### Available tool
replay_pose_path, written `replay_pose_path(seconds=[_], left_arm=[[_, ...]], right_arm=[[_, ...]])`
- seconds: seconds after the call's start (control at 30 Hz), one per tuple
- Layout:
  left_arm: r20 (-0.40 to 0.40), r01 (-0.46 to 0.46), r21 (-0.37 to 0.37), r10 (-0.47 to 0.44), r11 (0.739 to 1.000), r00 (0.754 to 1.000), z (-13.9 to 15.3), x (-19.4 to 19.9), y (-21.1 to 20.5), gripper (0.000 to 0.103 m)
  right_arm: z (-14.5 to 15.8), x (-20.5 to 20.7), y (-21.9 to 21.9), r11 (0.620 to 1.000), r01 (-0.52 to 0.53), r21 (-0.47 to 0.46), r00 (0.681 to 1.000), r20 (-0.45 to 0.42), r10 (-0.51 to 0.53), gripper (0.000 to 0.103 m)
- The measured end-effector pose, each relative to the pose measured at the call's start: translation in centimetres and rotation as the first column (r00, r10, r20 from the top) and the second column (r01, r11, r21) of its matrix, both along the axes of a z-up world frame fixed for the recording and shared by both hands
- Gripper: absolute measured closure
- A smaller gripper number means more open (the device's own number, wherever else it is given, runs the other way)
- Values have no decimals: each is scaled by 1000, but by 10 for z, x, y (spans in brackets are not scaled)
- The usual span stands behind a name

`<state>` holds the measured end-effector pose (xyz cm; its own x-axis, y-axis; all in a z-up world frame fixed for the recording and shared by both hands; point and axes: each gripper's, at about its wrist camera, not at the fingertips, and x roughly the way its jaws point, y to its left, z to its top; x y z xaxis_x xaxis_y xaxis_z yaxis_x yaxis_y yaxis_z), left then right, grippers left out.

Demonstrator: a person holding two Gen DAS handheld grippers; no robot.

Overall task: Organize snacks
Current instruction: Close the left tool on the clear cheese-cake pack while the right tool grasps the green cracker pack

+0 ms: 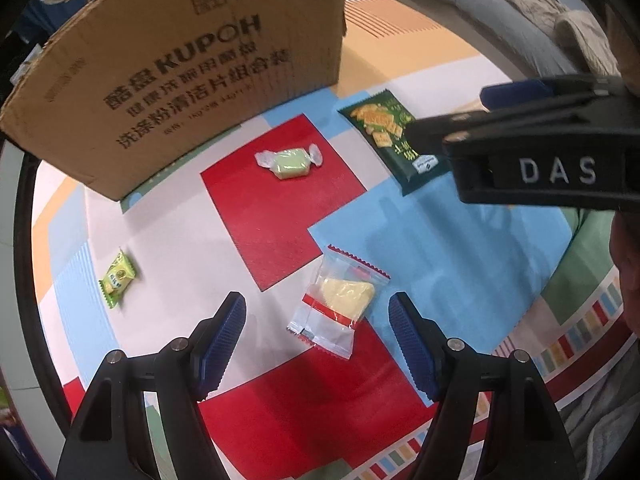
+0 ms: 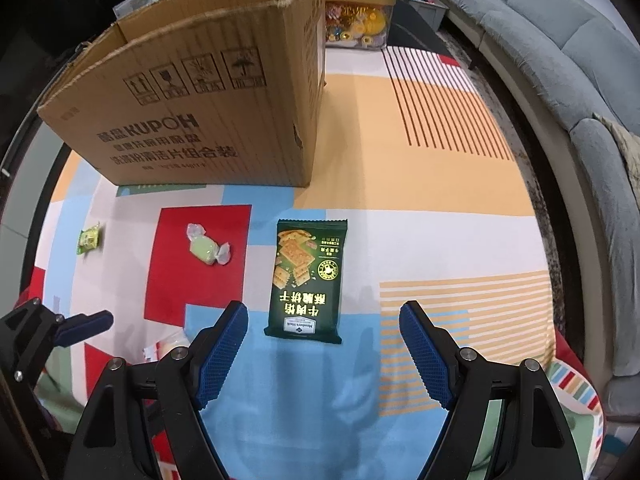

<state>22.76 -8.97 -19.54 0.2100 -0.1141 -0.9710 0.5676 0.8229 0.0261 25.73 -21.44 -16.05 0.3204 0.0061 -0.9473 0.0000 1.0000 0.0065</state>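
Both grippers empty, nothing picked yet. My left gripper (image 1: 318, 332) has its jaws spread wide, low centre of the left wrist view, with the clear packet with the yellow biscuit (image 1: 340, 304) lying flat on the mat between the blue pads, not touched. My right gripper (image 2: 324, 344) is also wide apart, low centre of its view, lined up behind the dark green cracker pack (image 2: 308, 276), which sits mid-frame just beyond the fingertips. Cardboard box (image 2: 192, 100) stands open at the upper left of the right wrist view; can't see inside, so can't tell if any snacks are already in it. Four snacks are out on the patterned play mat (image 2: 420, 184): cracker pack, clear packet, the twist-wrapped pale green candy (image 1: 289, 160) on a red patch near the box, and the small lime green packet (image 1: 118, 278) at the left edge of the left view. My read: task barely started or early, all four visible items left to move, box presumably the target.
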Motion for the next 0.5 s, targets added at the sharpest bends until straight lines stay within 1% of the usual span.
replay_pose_path(seconds=[0.4, 0.5], left_arm=[[-46, 27, 5, -27, 1000, 999, -30, 9, -8, 30], [-53, 36, 9, -35, 999, 998, -32, 8, -4, 30]], right_arm=[[-23, 18, -3, 1000, 6, 4, 999, -47, -5, 24], [-29, 21, -3, 1000, 5, 5, 998, -60, -4, 24]])
